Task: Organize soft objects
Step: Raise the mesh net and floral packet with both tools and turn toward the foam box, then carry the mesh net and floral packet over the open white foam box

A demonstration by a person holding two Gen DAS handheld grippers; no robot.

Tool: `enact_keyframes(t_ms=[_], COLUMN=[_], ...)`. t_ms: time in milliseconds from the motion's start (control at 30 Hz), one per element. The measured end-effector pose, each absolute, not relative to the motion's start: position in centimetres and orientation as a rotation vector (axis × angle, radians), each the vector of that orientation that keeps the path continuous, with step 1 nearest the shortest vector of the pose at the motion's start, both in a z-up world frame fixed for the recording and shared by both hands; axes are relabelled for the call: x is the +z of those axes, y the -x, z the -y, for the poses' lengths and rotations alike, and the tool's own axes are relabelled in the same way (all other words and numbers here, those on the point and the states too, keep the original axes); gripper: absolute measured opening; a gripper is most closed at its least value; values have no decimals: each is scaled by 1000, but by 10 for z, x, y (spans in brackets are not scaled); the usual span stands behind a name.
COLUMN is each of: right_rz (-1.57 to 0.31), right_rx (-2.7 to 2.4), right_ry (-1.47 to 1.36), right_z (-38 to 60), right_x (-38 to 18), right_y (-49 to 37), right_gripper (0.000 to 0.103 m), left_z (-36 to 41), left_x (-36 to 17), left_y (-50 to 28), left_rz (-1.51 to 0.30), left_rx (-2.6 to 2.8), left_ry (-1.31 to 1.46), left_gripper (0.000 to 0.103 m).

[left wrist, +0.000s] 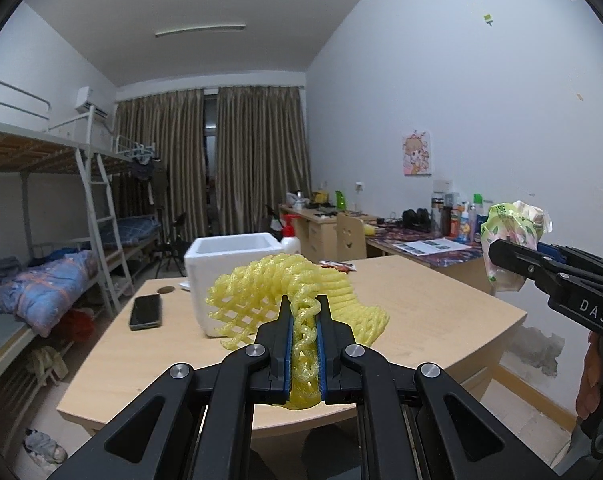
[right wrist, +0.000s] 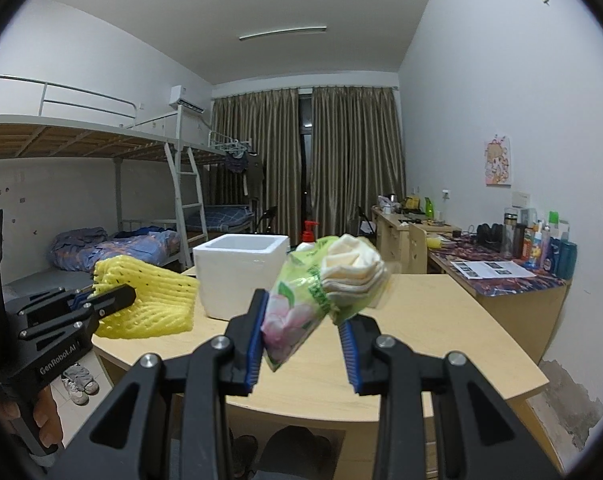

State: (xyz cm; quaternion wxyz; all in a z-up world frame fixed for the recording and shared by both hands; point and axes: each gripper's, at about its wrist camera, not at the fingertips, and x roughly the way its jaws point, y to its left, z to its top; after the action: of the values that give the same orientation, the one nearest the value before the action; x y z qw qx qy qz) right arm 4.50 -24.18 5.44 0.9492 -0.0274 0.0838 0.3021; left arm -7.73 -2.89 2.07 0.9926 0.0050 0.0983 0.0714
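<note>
My left gripper (left wrist: pixel 305 308) is shut on a yellow foam net (left wrist: pixel 297 292) and holds it above the wooden table (left wrist: pixel 421 320), in front of the white foam box (left wrist: pixel 231 264). It also shows at the left of the right wrist view (right wrist: pixel 117 296) with the net (right wrist: pixel 149 300). My right gripper (right wrist: pixel 303 312) is shut on a green tissue pack (right wrist: pixel 313 292) with white tissues sticking out, held above the table (right wrist: pixel 441 328) right of the foam box (right wrist: pixel 241 272). The right gripper shows in the left wrist view (left wrist: pixel 497 252) with the pack (left wrist: pixel 513 224).
A black phone (left wrist: pixel 145 312) lies on the table left of the box. A red-pump bottle (right wrist: pixel 308 238) stands behind the box. A small snack packet (left wrist: pixel 337 266) lies at the table's far side. Cluttered desks (right wrist: pixel 501 276) stand right, bunk beds (left wrist: pixel 41 280) left.
</note>
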Motion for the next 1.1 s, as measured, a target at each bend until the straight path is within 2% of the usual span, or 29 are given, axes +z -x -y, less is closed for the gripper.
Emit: enact_keyframes(t_ms=[1100], right_rz=[-233], right_rx=[791], right_ry=[107], right_z=[177], right_x=[44], right_y=[-75], right_gripper=[38], left_z=[-36], left_x=[15], left_y=[55], left_rz=[-234], left_rx=[291], left_ry=[73], left_gripper=[10])
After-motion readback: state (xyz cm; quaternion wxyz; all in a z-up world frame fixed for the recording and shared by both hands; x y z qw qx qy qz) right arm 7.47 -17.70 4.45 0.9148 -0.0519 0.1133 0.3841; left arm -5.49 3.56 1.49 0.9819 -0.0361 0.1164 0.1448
